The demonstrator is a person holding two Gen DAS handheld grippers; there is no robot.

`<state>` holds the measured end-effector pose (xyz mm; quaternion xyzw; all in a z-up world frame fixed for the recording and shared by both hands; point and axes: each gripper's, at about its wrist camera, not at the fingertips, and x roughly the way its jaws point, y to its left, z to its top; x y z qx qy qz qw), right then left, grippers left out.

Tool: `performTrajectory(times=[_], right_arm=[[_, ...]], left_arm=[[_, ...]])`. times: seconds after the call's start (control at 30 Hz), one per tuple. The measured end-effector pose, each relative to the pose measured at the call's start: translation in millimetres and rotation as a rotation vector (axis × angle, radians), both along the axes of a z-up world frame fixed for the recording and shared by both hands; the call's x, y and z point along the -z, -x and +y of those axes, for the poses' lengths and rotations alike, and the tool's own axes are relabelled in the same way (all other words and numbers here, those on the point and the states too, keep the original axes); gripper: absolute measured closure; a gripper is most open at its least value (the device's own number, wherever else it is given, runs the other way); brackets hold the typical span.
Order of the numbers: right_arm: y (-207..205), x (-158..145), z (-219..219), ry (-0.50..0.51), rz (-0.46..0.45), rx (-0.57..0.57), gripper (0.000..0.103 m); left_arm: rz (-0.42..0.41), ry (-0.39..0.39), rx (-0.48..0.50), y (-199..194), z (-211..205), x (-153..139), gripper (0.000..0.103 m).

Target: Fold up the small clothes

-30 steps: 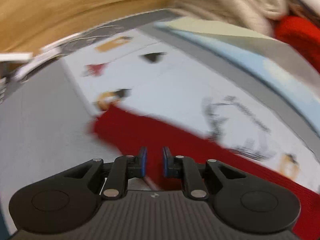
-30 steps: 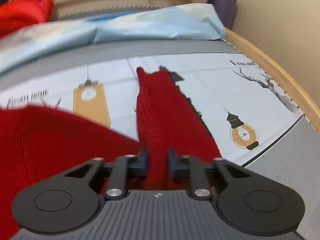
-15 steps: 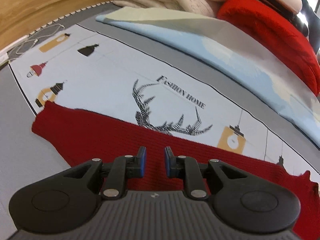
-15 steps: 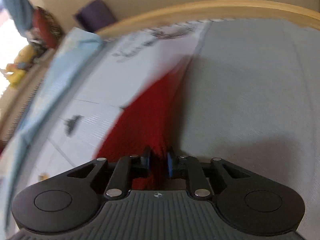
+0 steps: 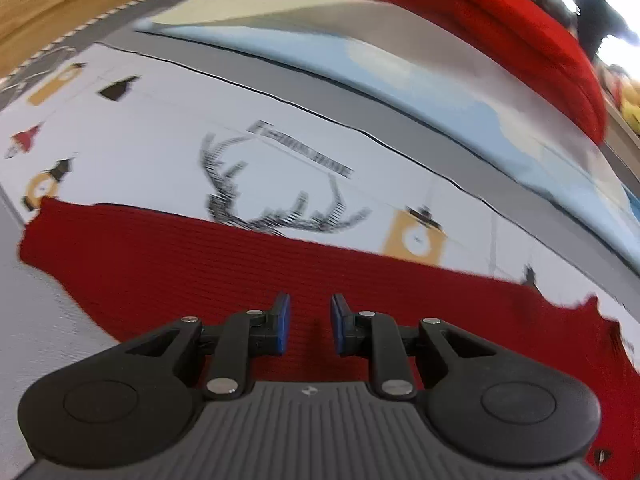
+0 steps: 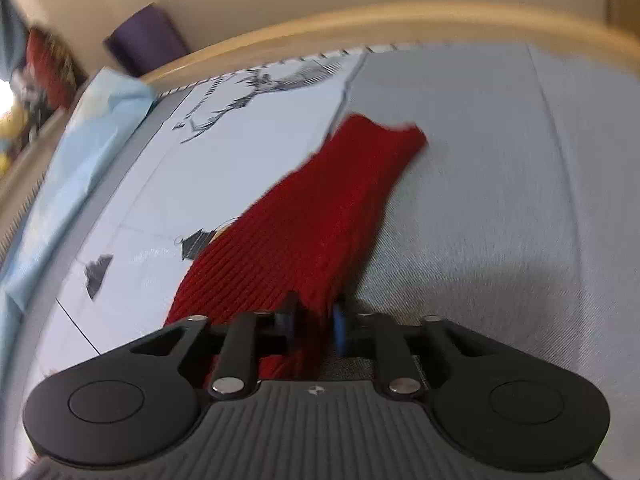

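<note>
Since 0.5 s ago, right tool (image 6: 313,322) has drawn the sleeve (image 6: 320,216) straighter, clamped on its end. Left tool (image 5: 306,322) hovers parted, empty, over the sweater (image 5: 208,264) lying flat on the bed (image 5: 132,148).

Your left gripper (image 5: 307,322) is matte black plastic with a grey ribbed plate in the middle, stamped with a small white emblem near its upper edge. On each side of that plate sits a rounded black housing with a shallow circular recess. Two black link arms run forward from the plate, each pinned by silver rivets, and end in blue pads (image 5: 281,322). Your right gripper (image 6: 314,322) is built alike: the same ribbed grey plate, emblem, round black housings, silver rivets and blue pads (image 6: 339,326), blurred here.
</note>
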<state>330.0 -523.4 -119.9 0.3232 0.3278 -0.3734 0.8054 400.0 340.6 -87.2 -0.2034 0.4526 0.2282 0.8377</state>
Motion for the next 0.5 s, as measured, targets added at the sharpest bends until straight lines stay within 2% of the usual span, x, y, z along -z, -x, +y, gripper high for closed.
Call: performTrajectory(times=[0.03,0.13,0.23,0.3,0.37,0.4,0.43,0.5], right_arm=[[-1.5,-5.8,6.2,0.025,0.01,0.004,0.073],[-3.1,-21.6,32.7,0.111,0.046,-0.013,0.071],[-3.7,-32.5,54.7,0.149,-0.002,-0.081,0.07],[-11.4,-31.1,70.6,0.109,-0.052,-0.199,0.069],[-26.1,-15.6,75.4,-0.008,-0.061,-0.308,0.069],[-34.4,-0.6,71.8,-0.091,-0.029,-0.344,0.069],[-34.6,8.1,68.5,-0.107,-0.023,-0.339,0.074],[-37.2,7.3,64.2,-0.078,-0.031,-0.355,0.075]], left_arm=[[0.002,0.01,0.032,-1.5,-3.3,1.3,0.075],[-0.018,0.077,0.097,-2.9,-8.5,8.3,0.073],[0.007,0.15,0.137,-5.0,-11.4,23.9,0.073],[0.069,0.147,0.146,-6.7,-14.2,38.7,0.073],[0.135,0.116,0.145,-6.4,-15.4,51.5,0.074],[0.123,0.109,0.151,-5.4,-15.9,51.2,0.073],[0.124,0.108,0.154,-5.4,-16.3,49.9,0.073],[0.095,0.107,0.132,-1.4,-13.6,43.9,0.073]])
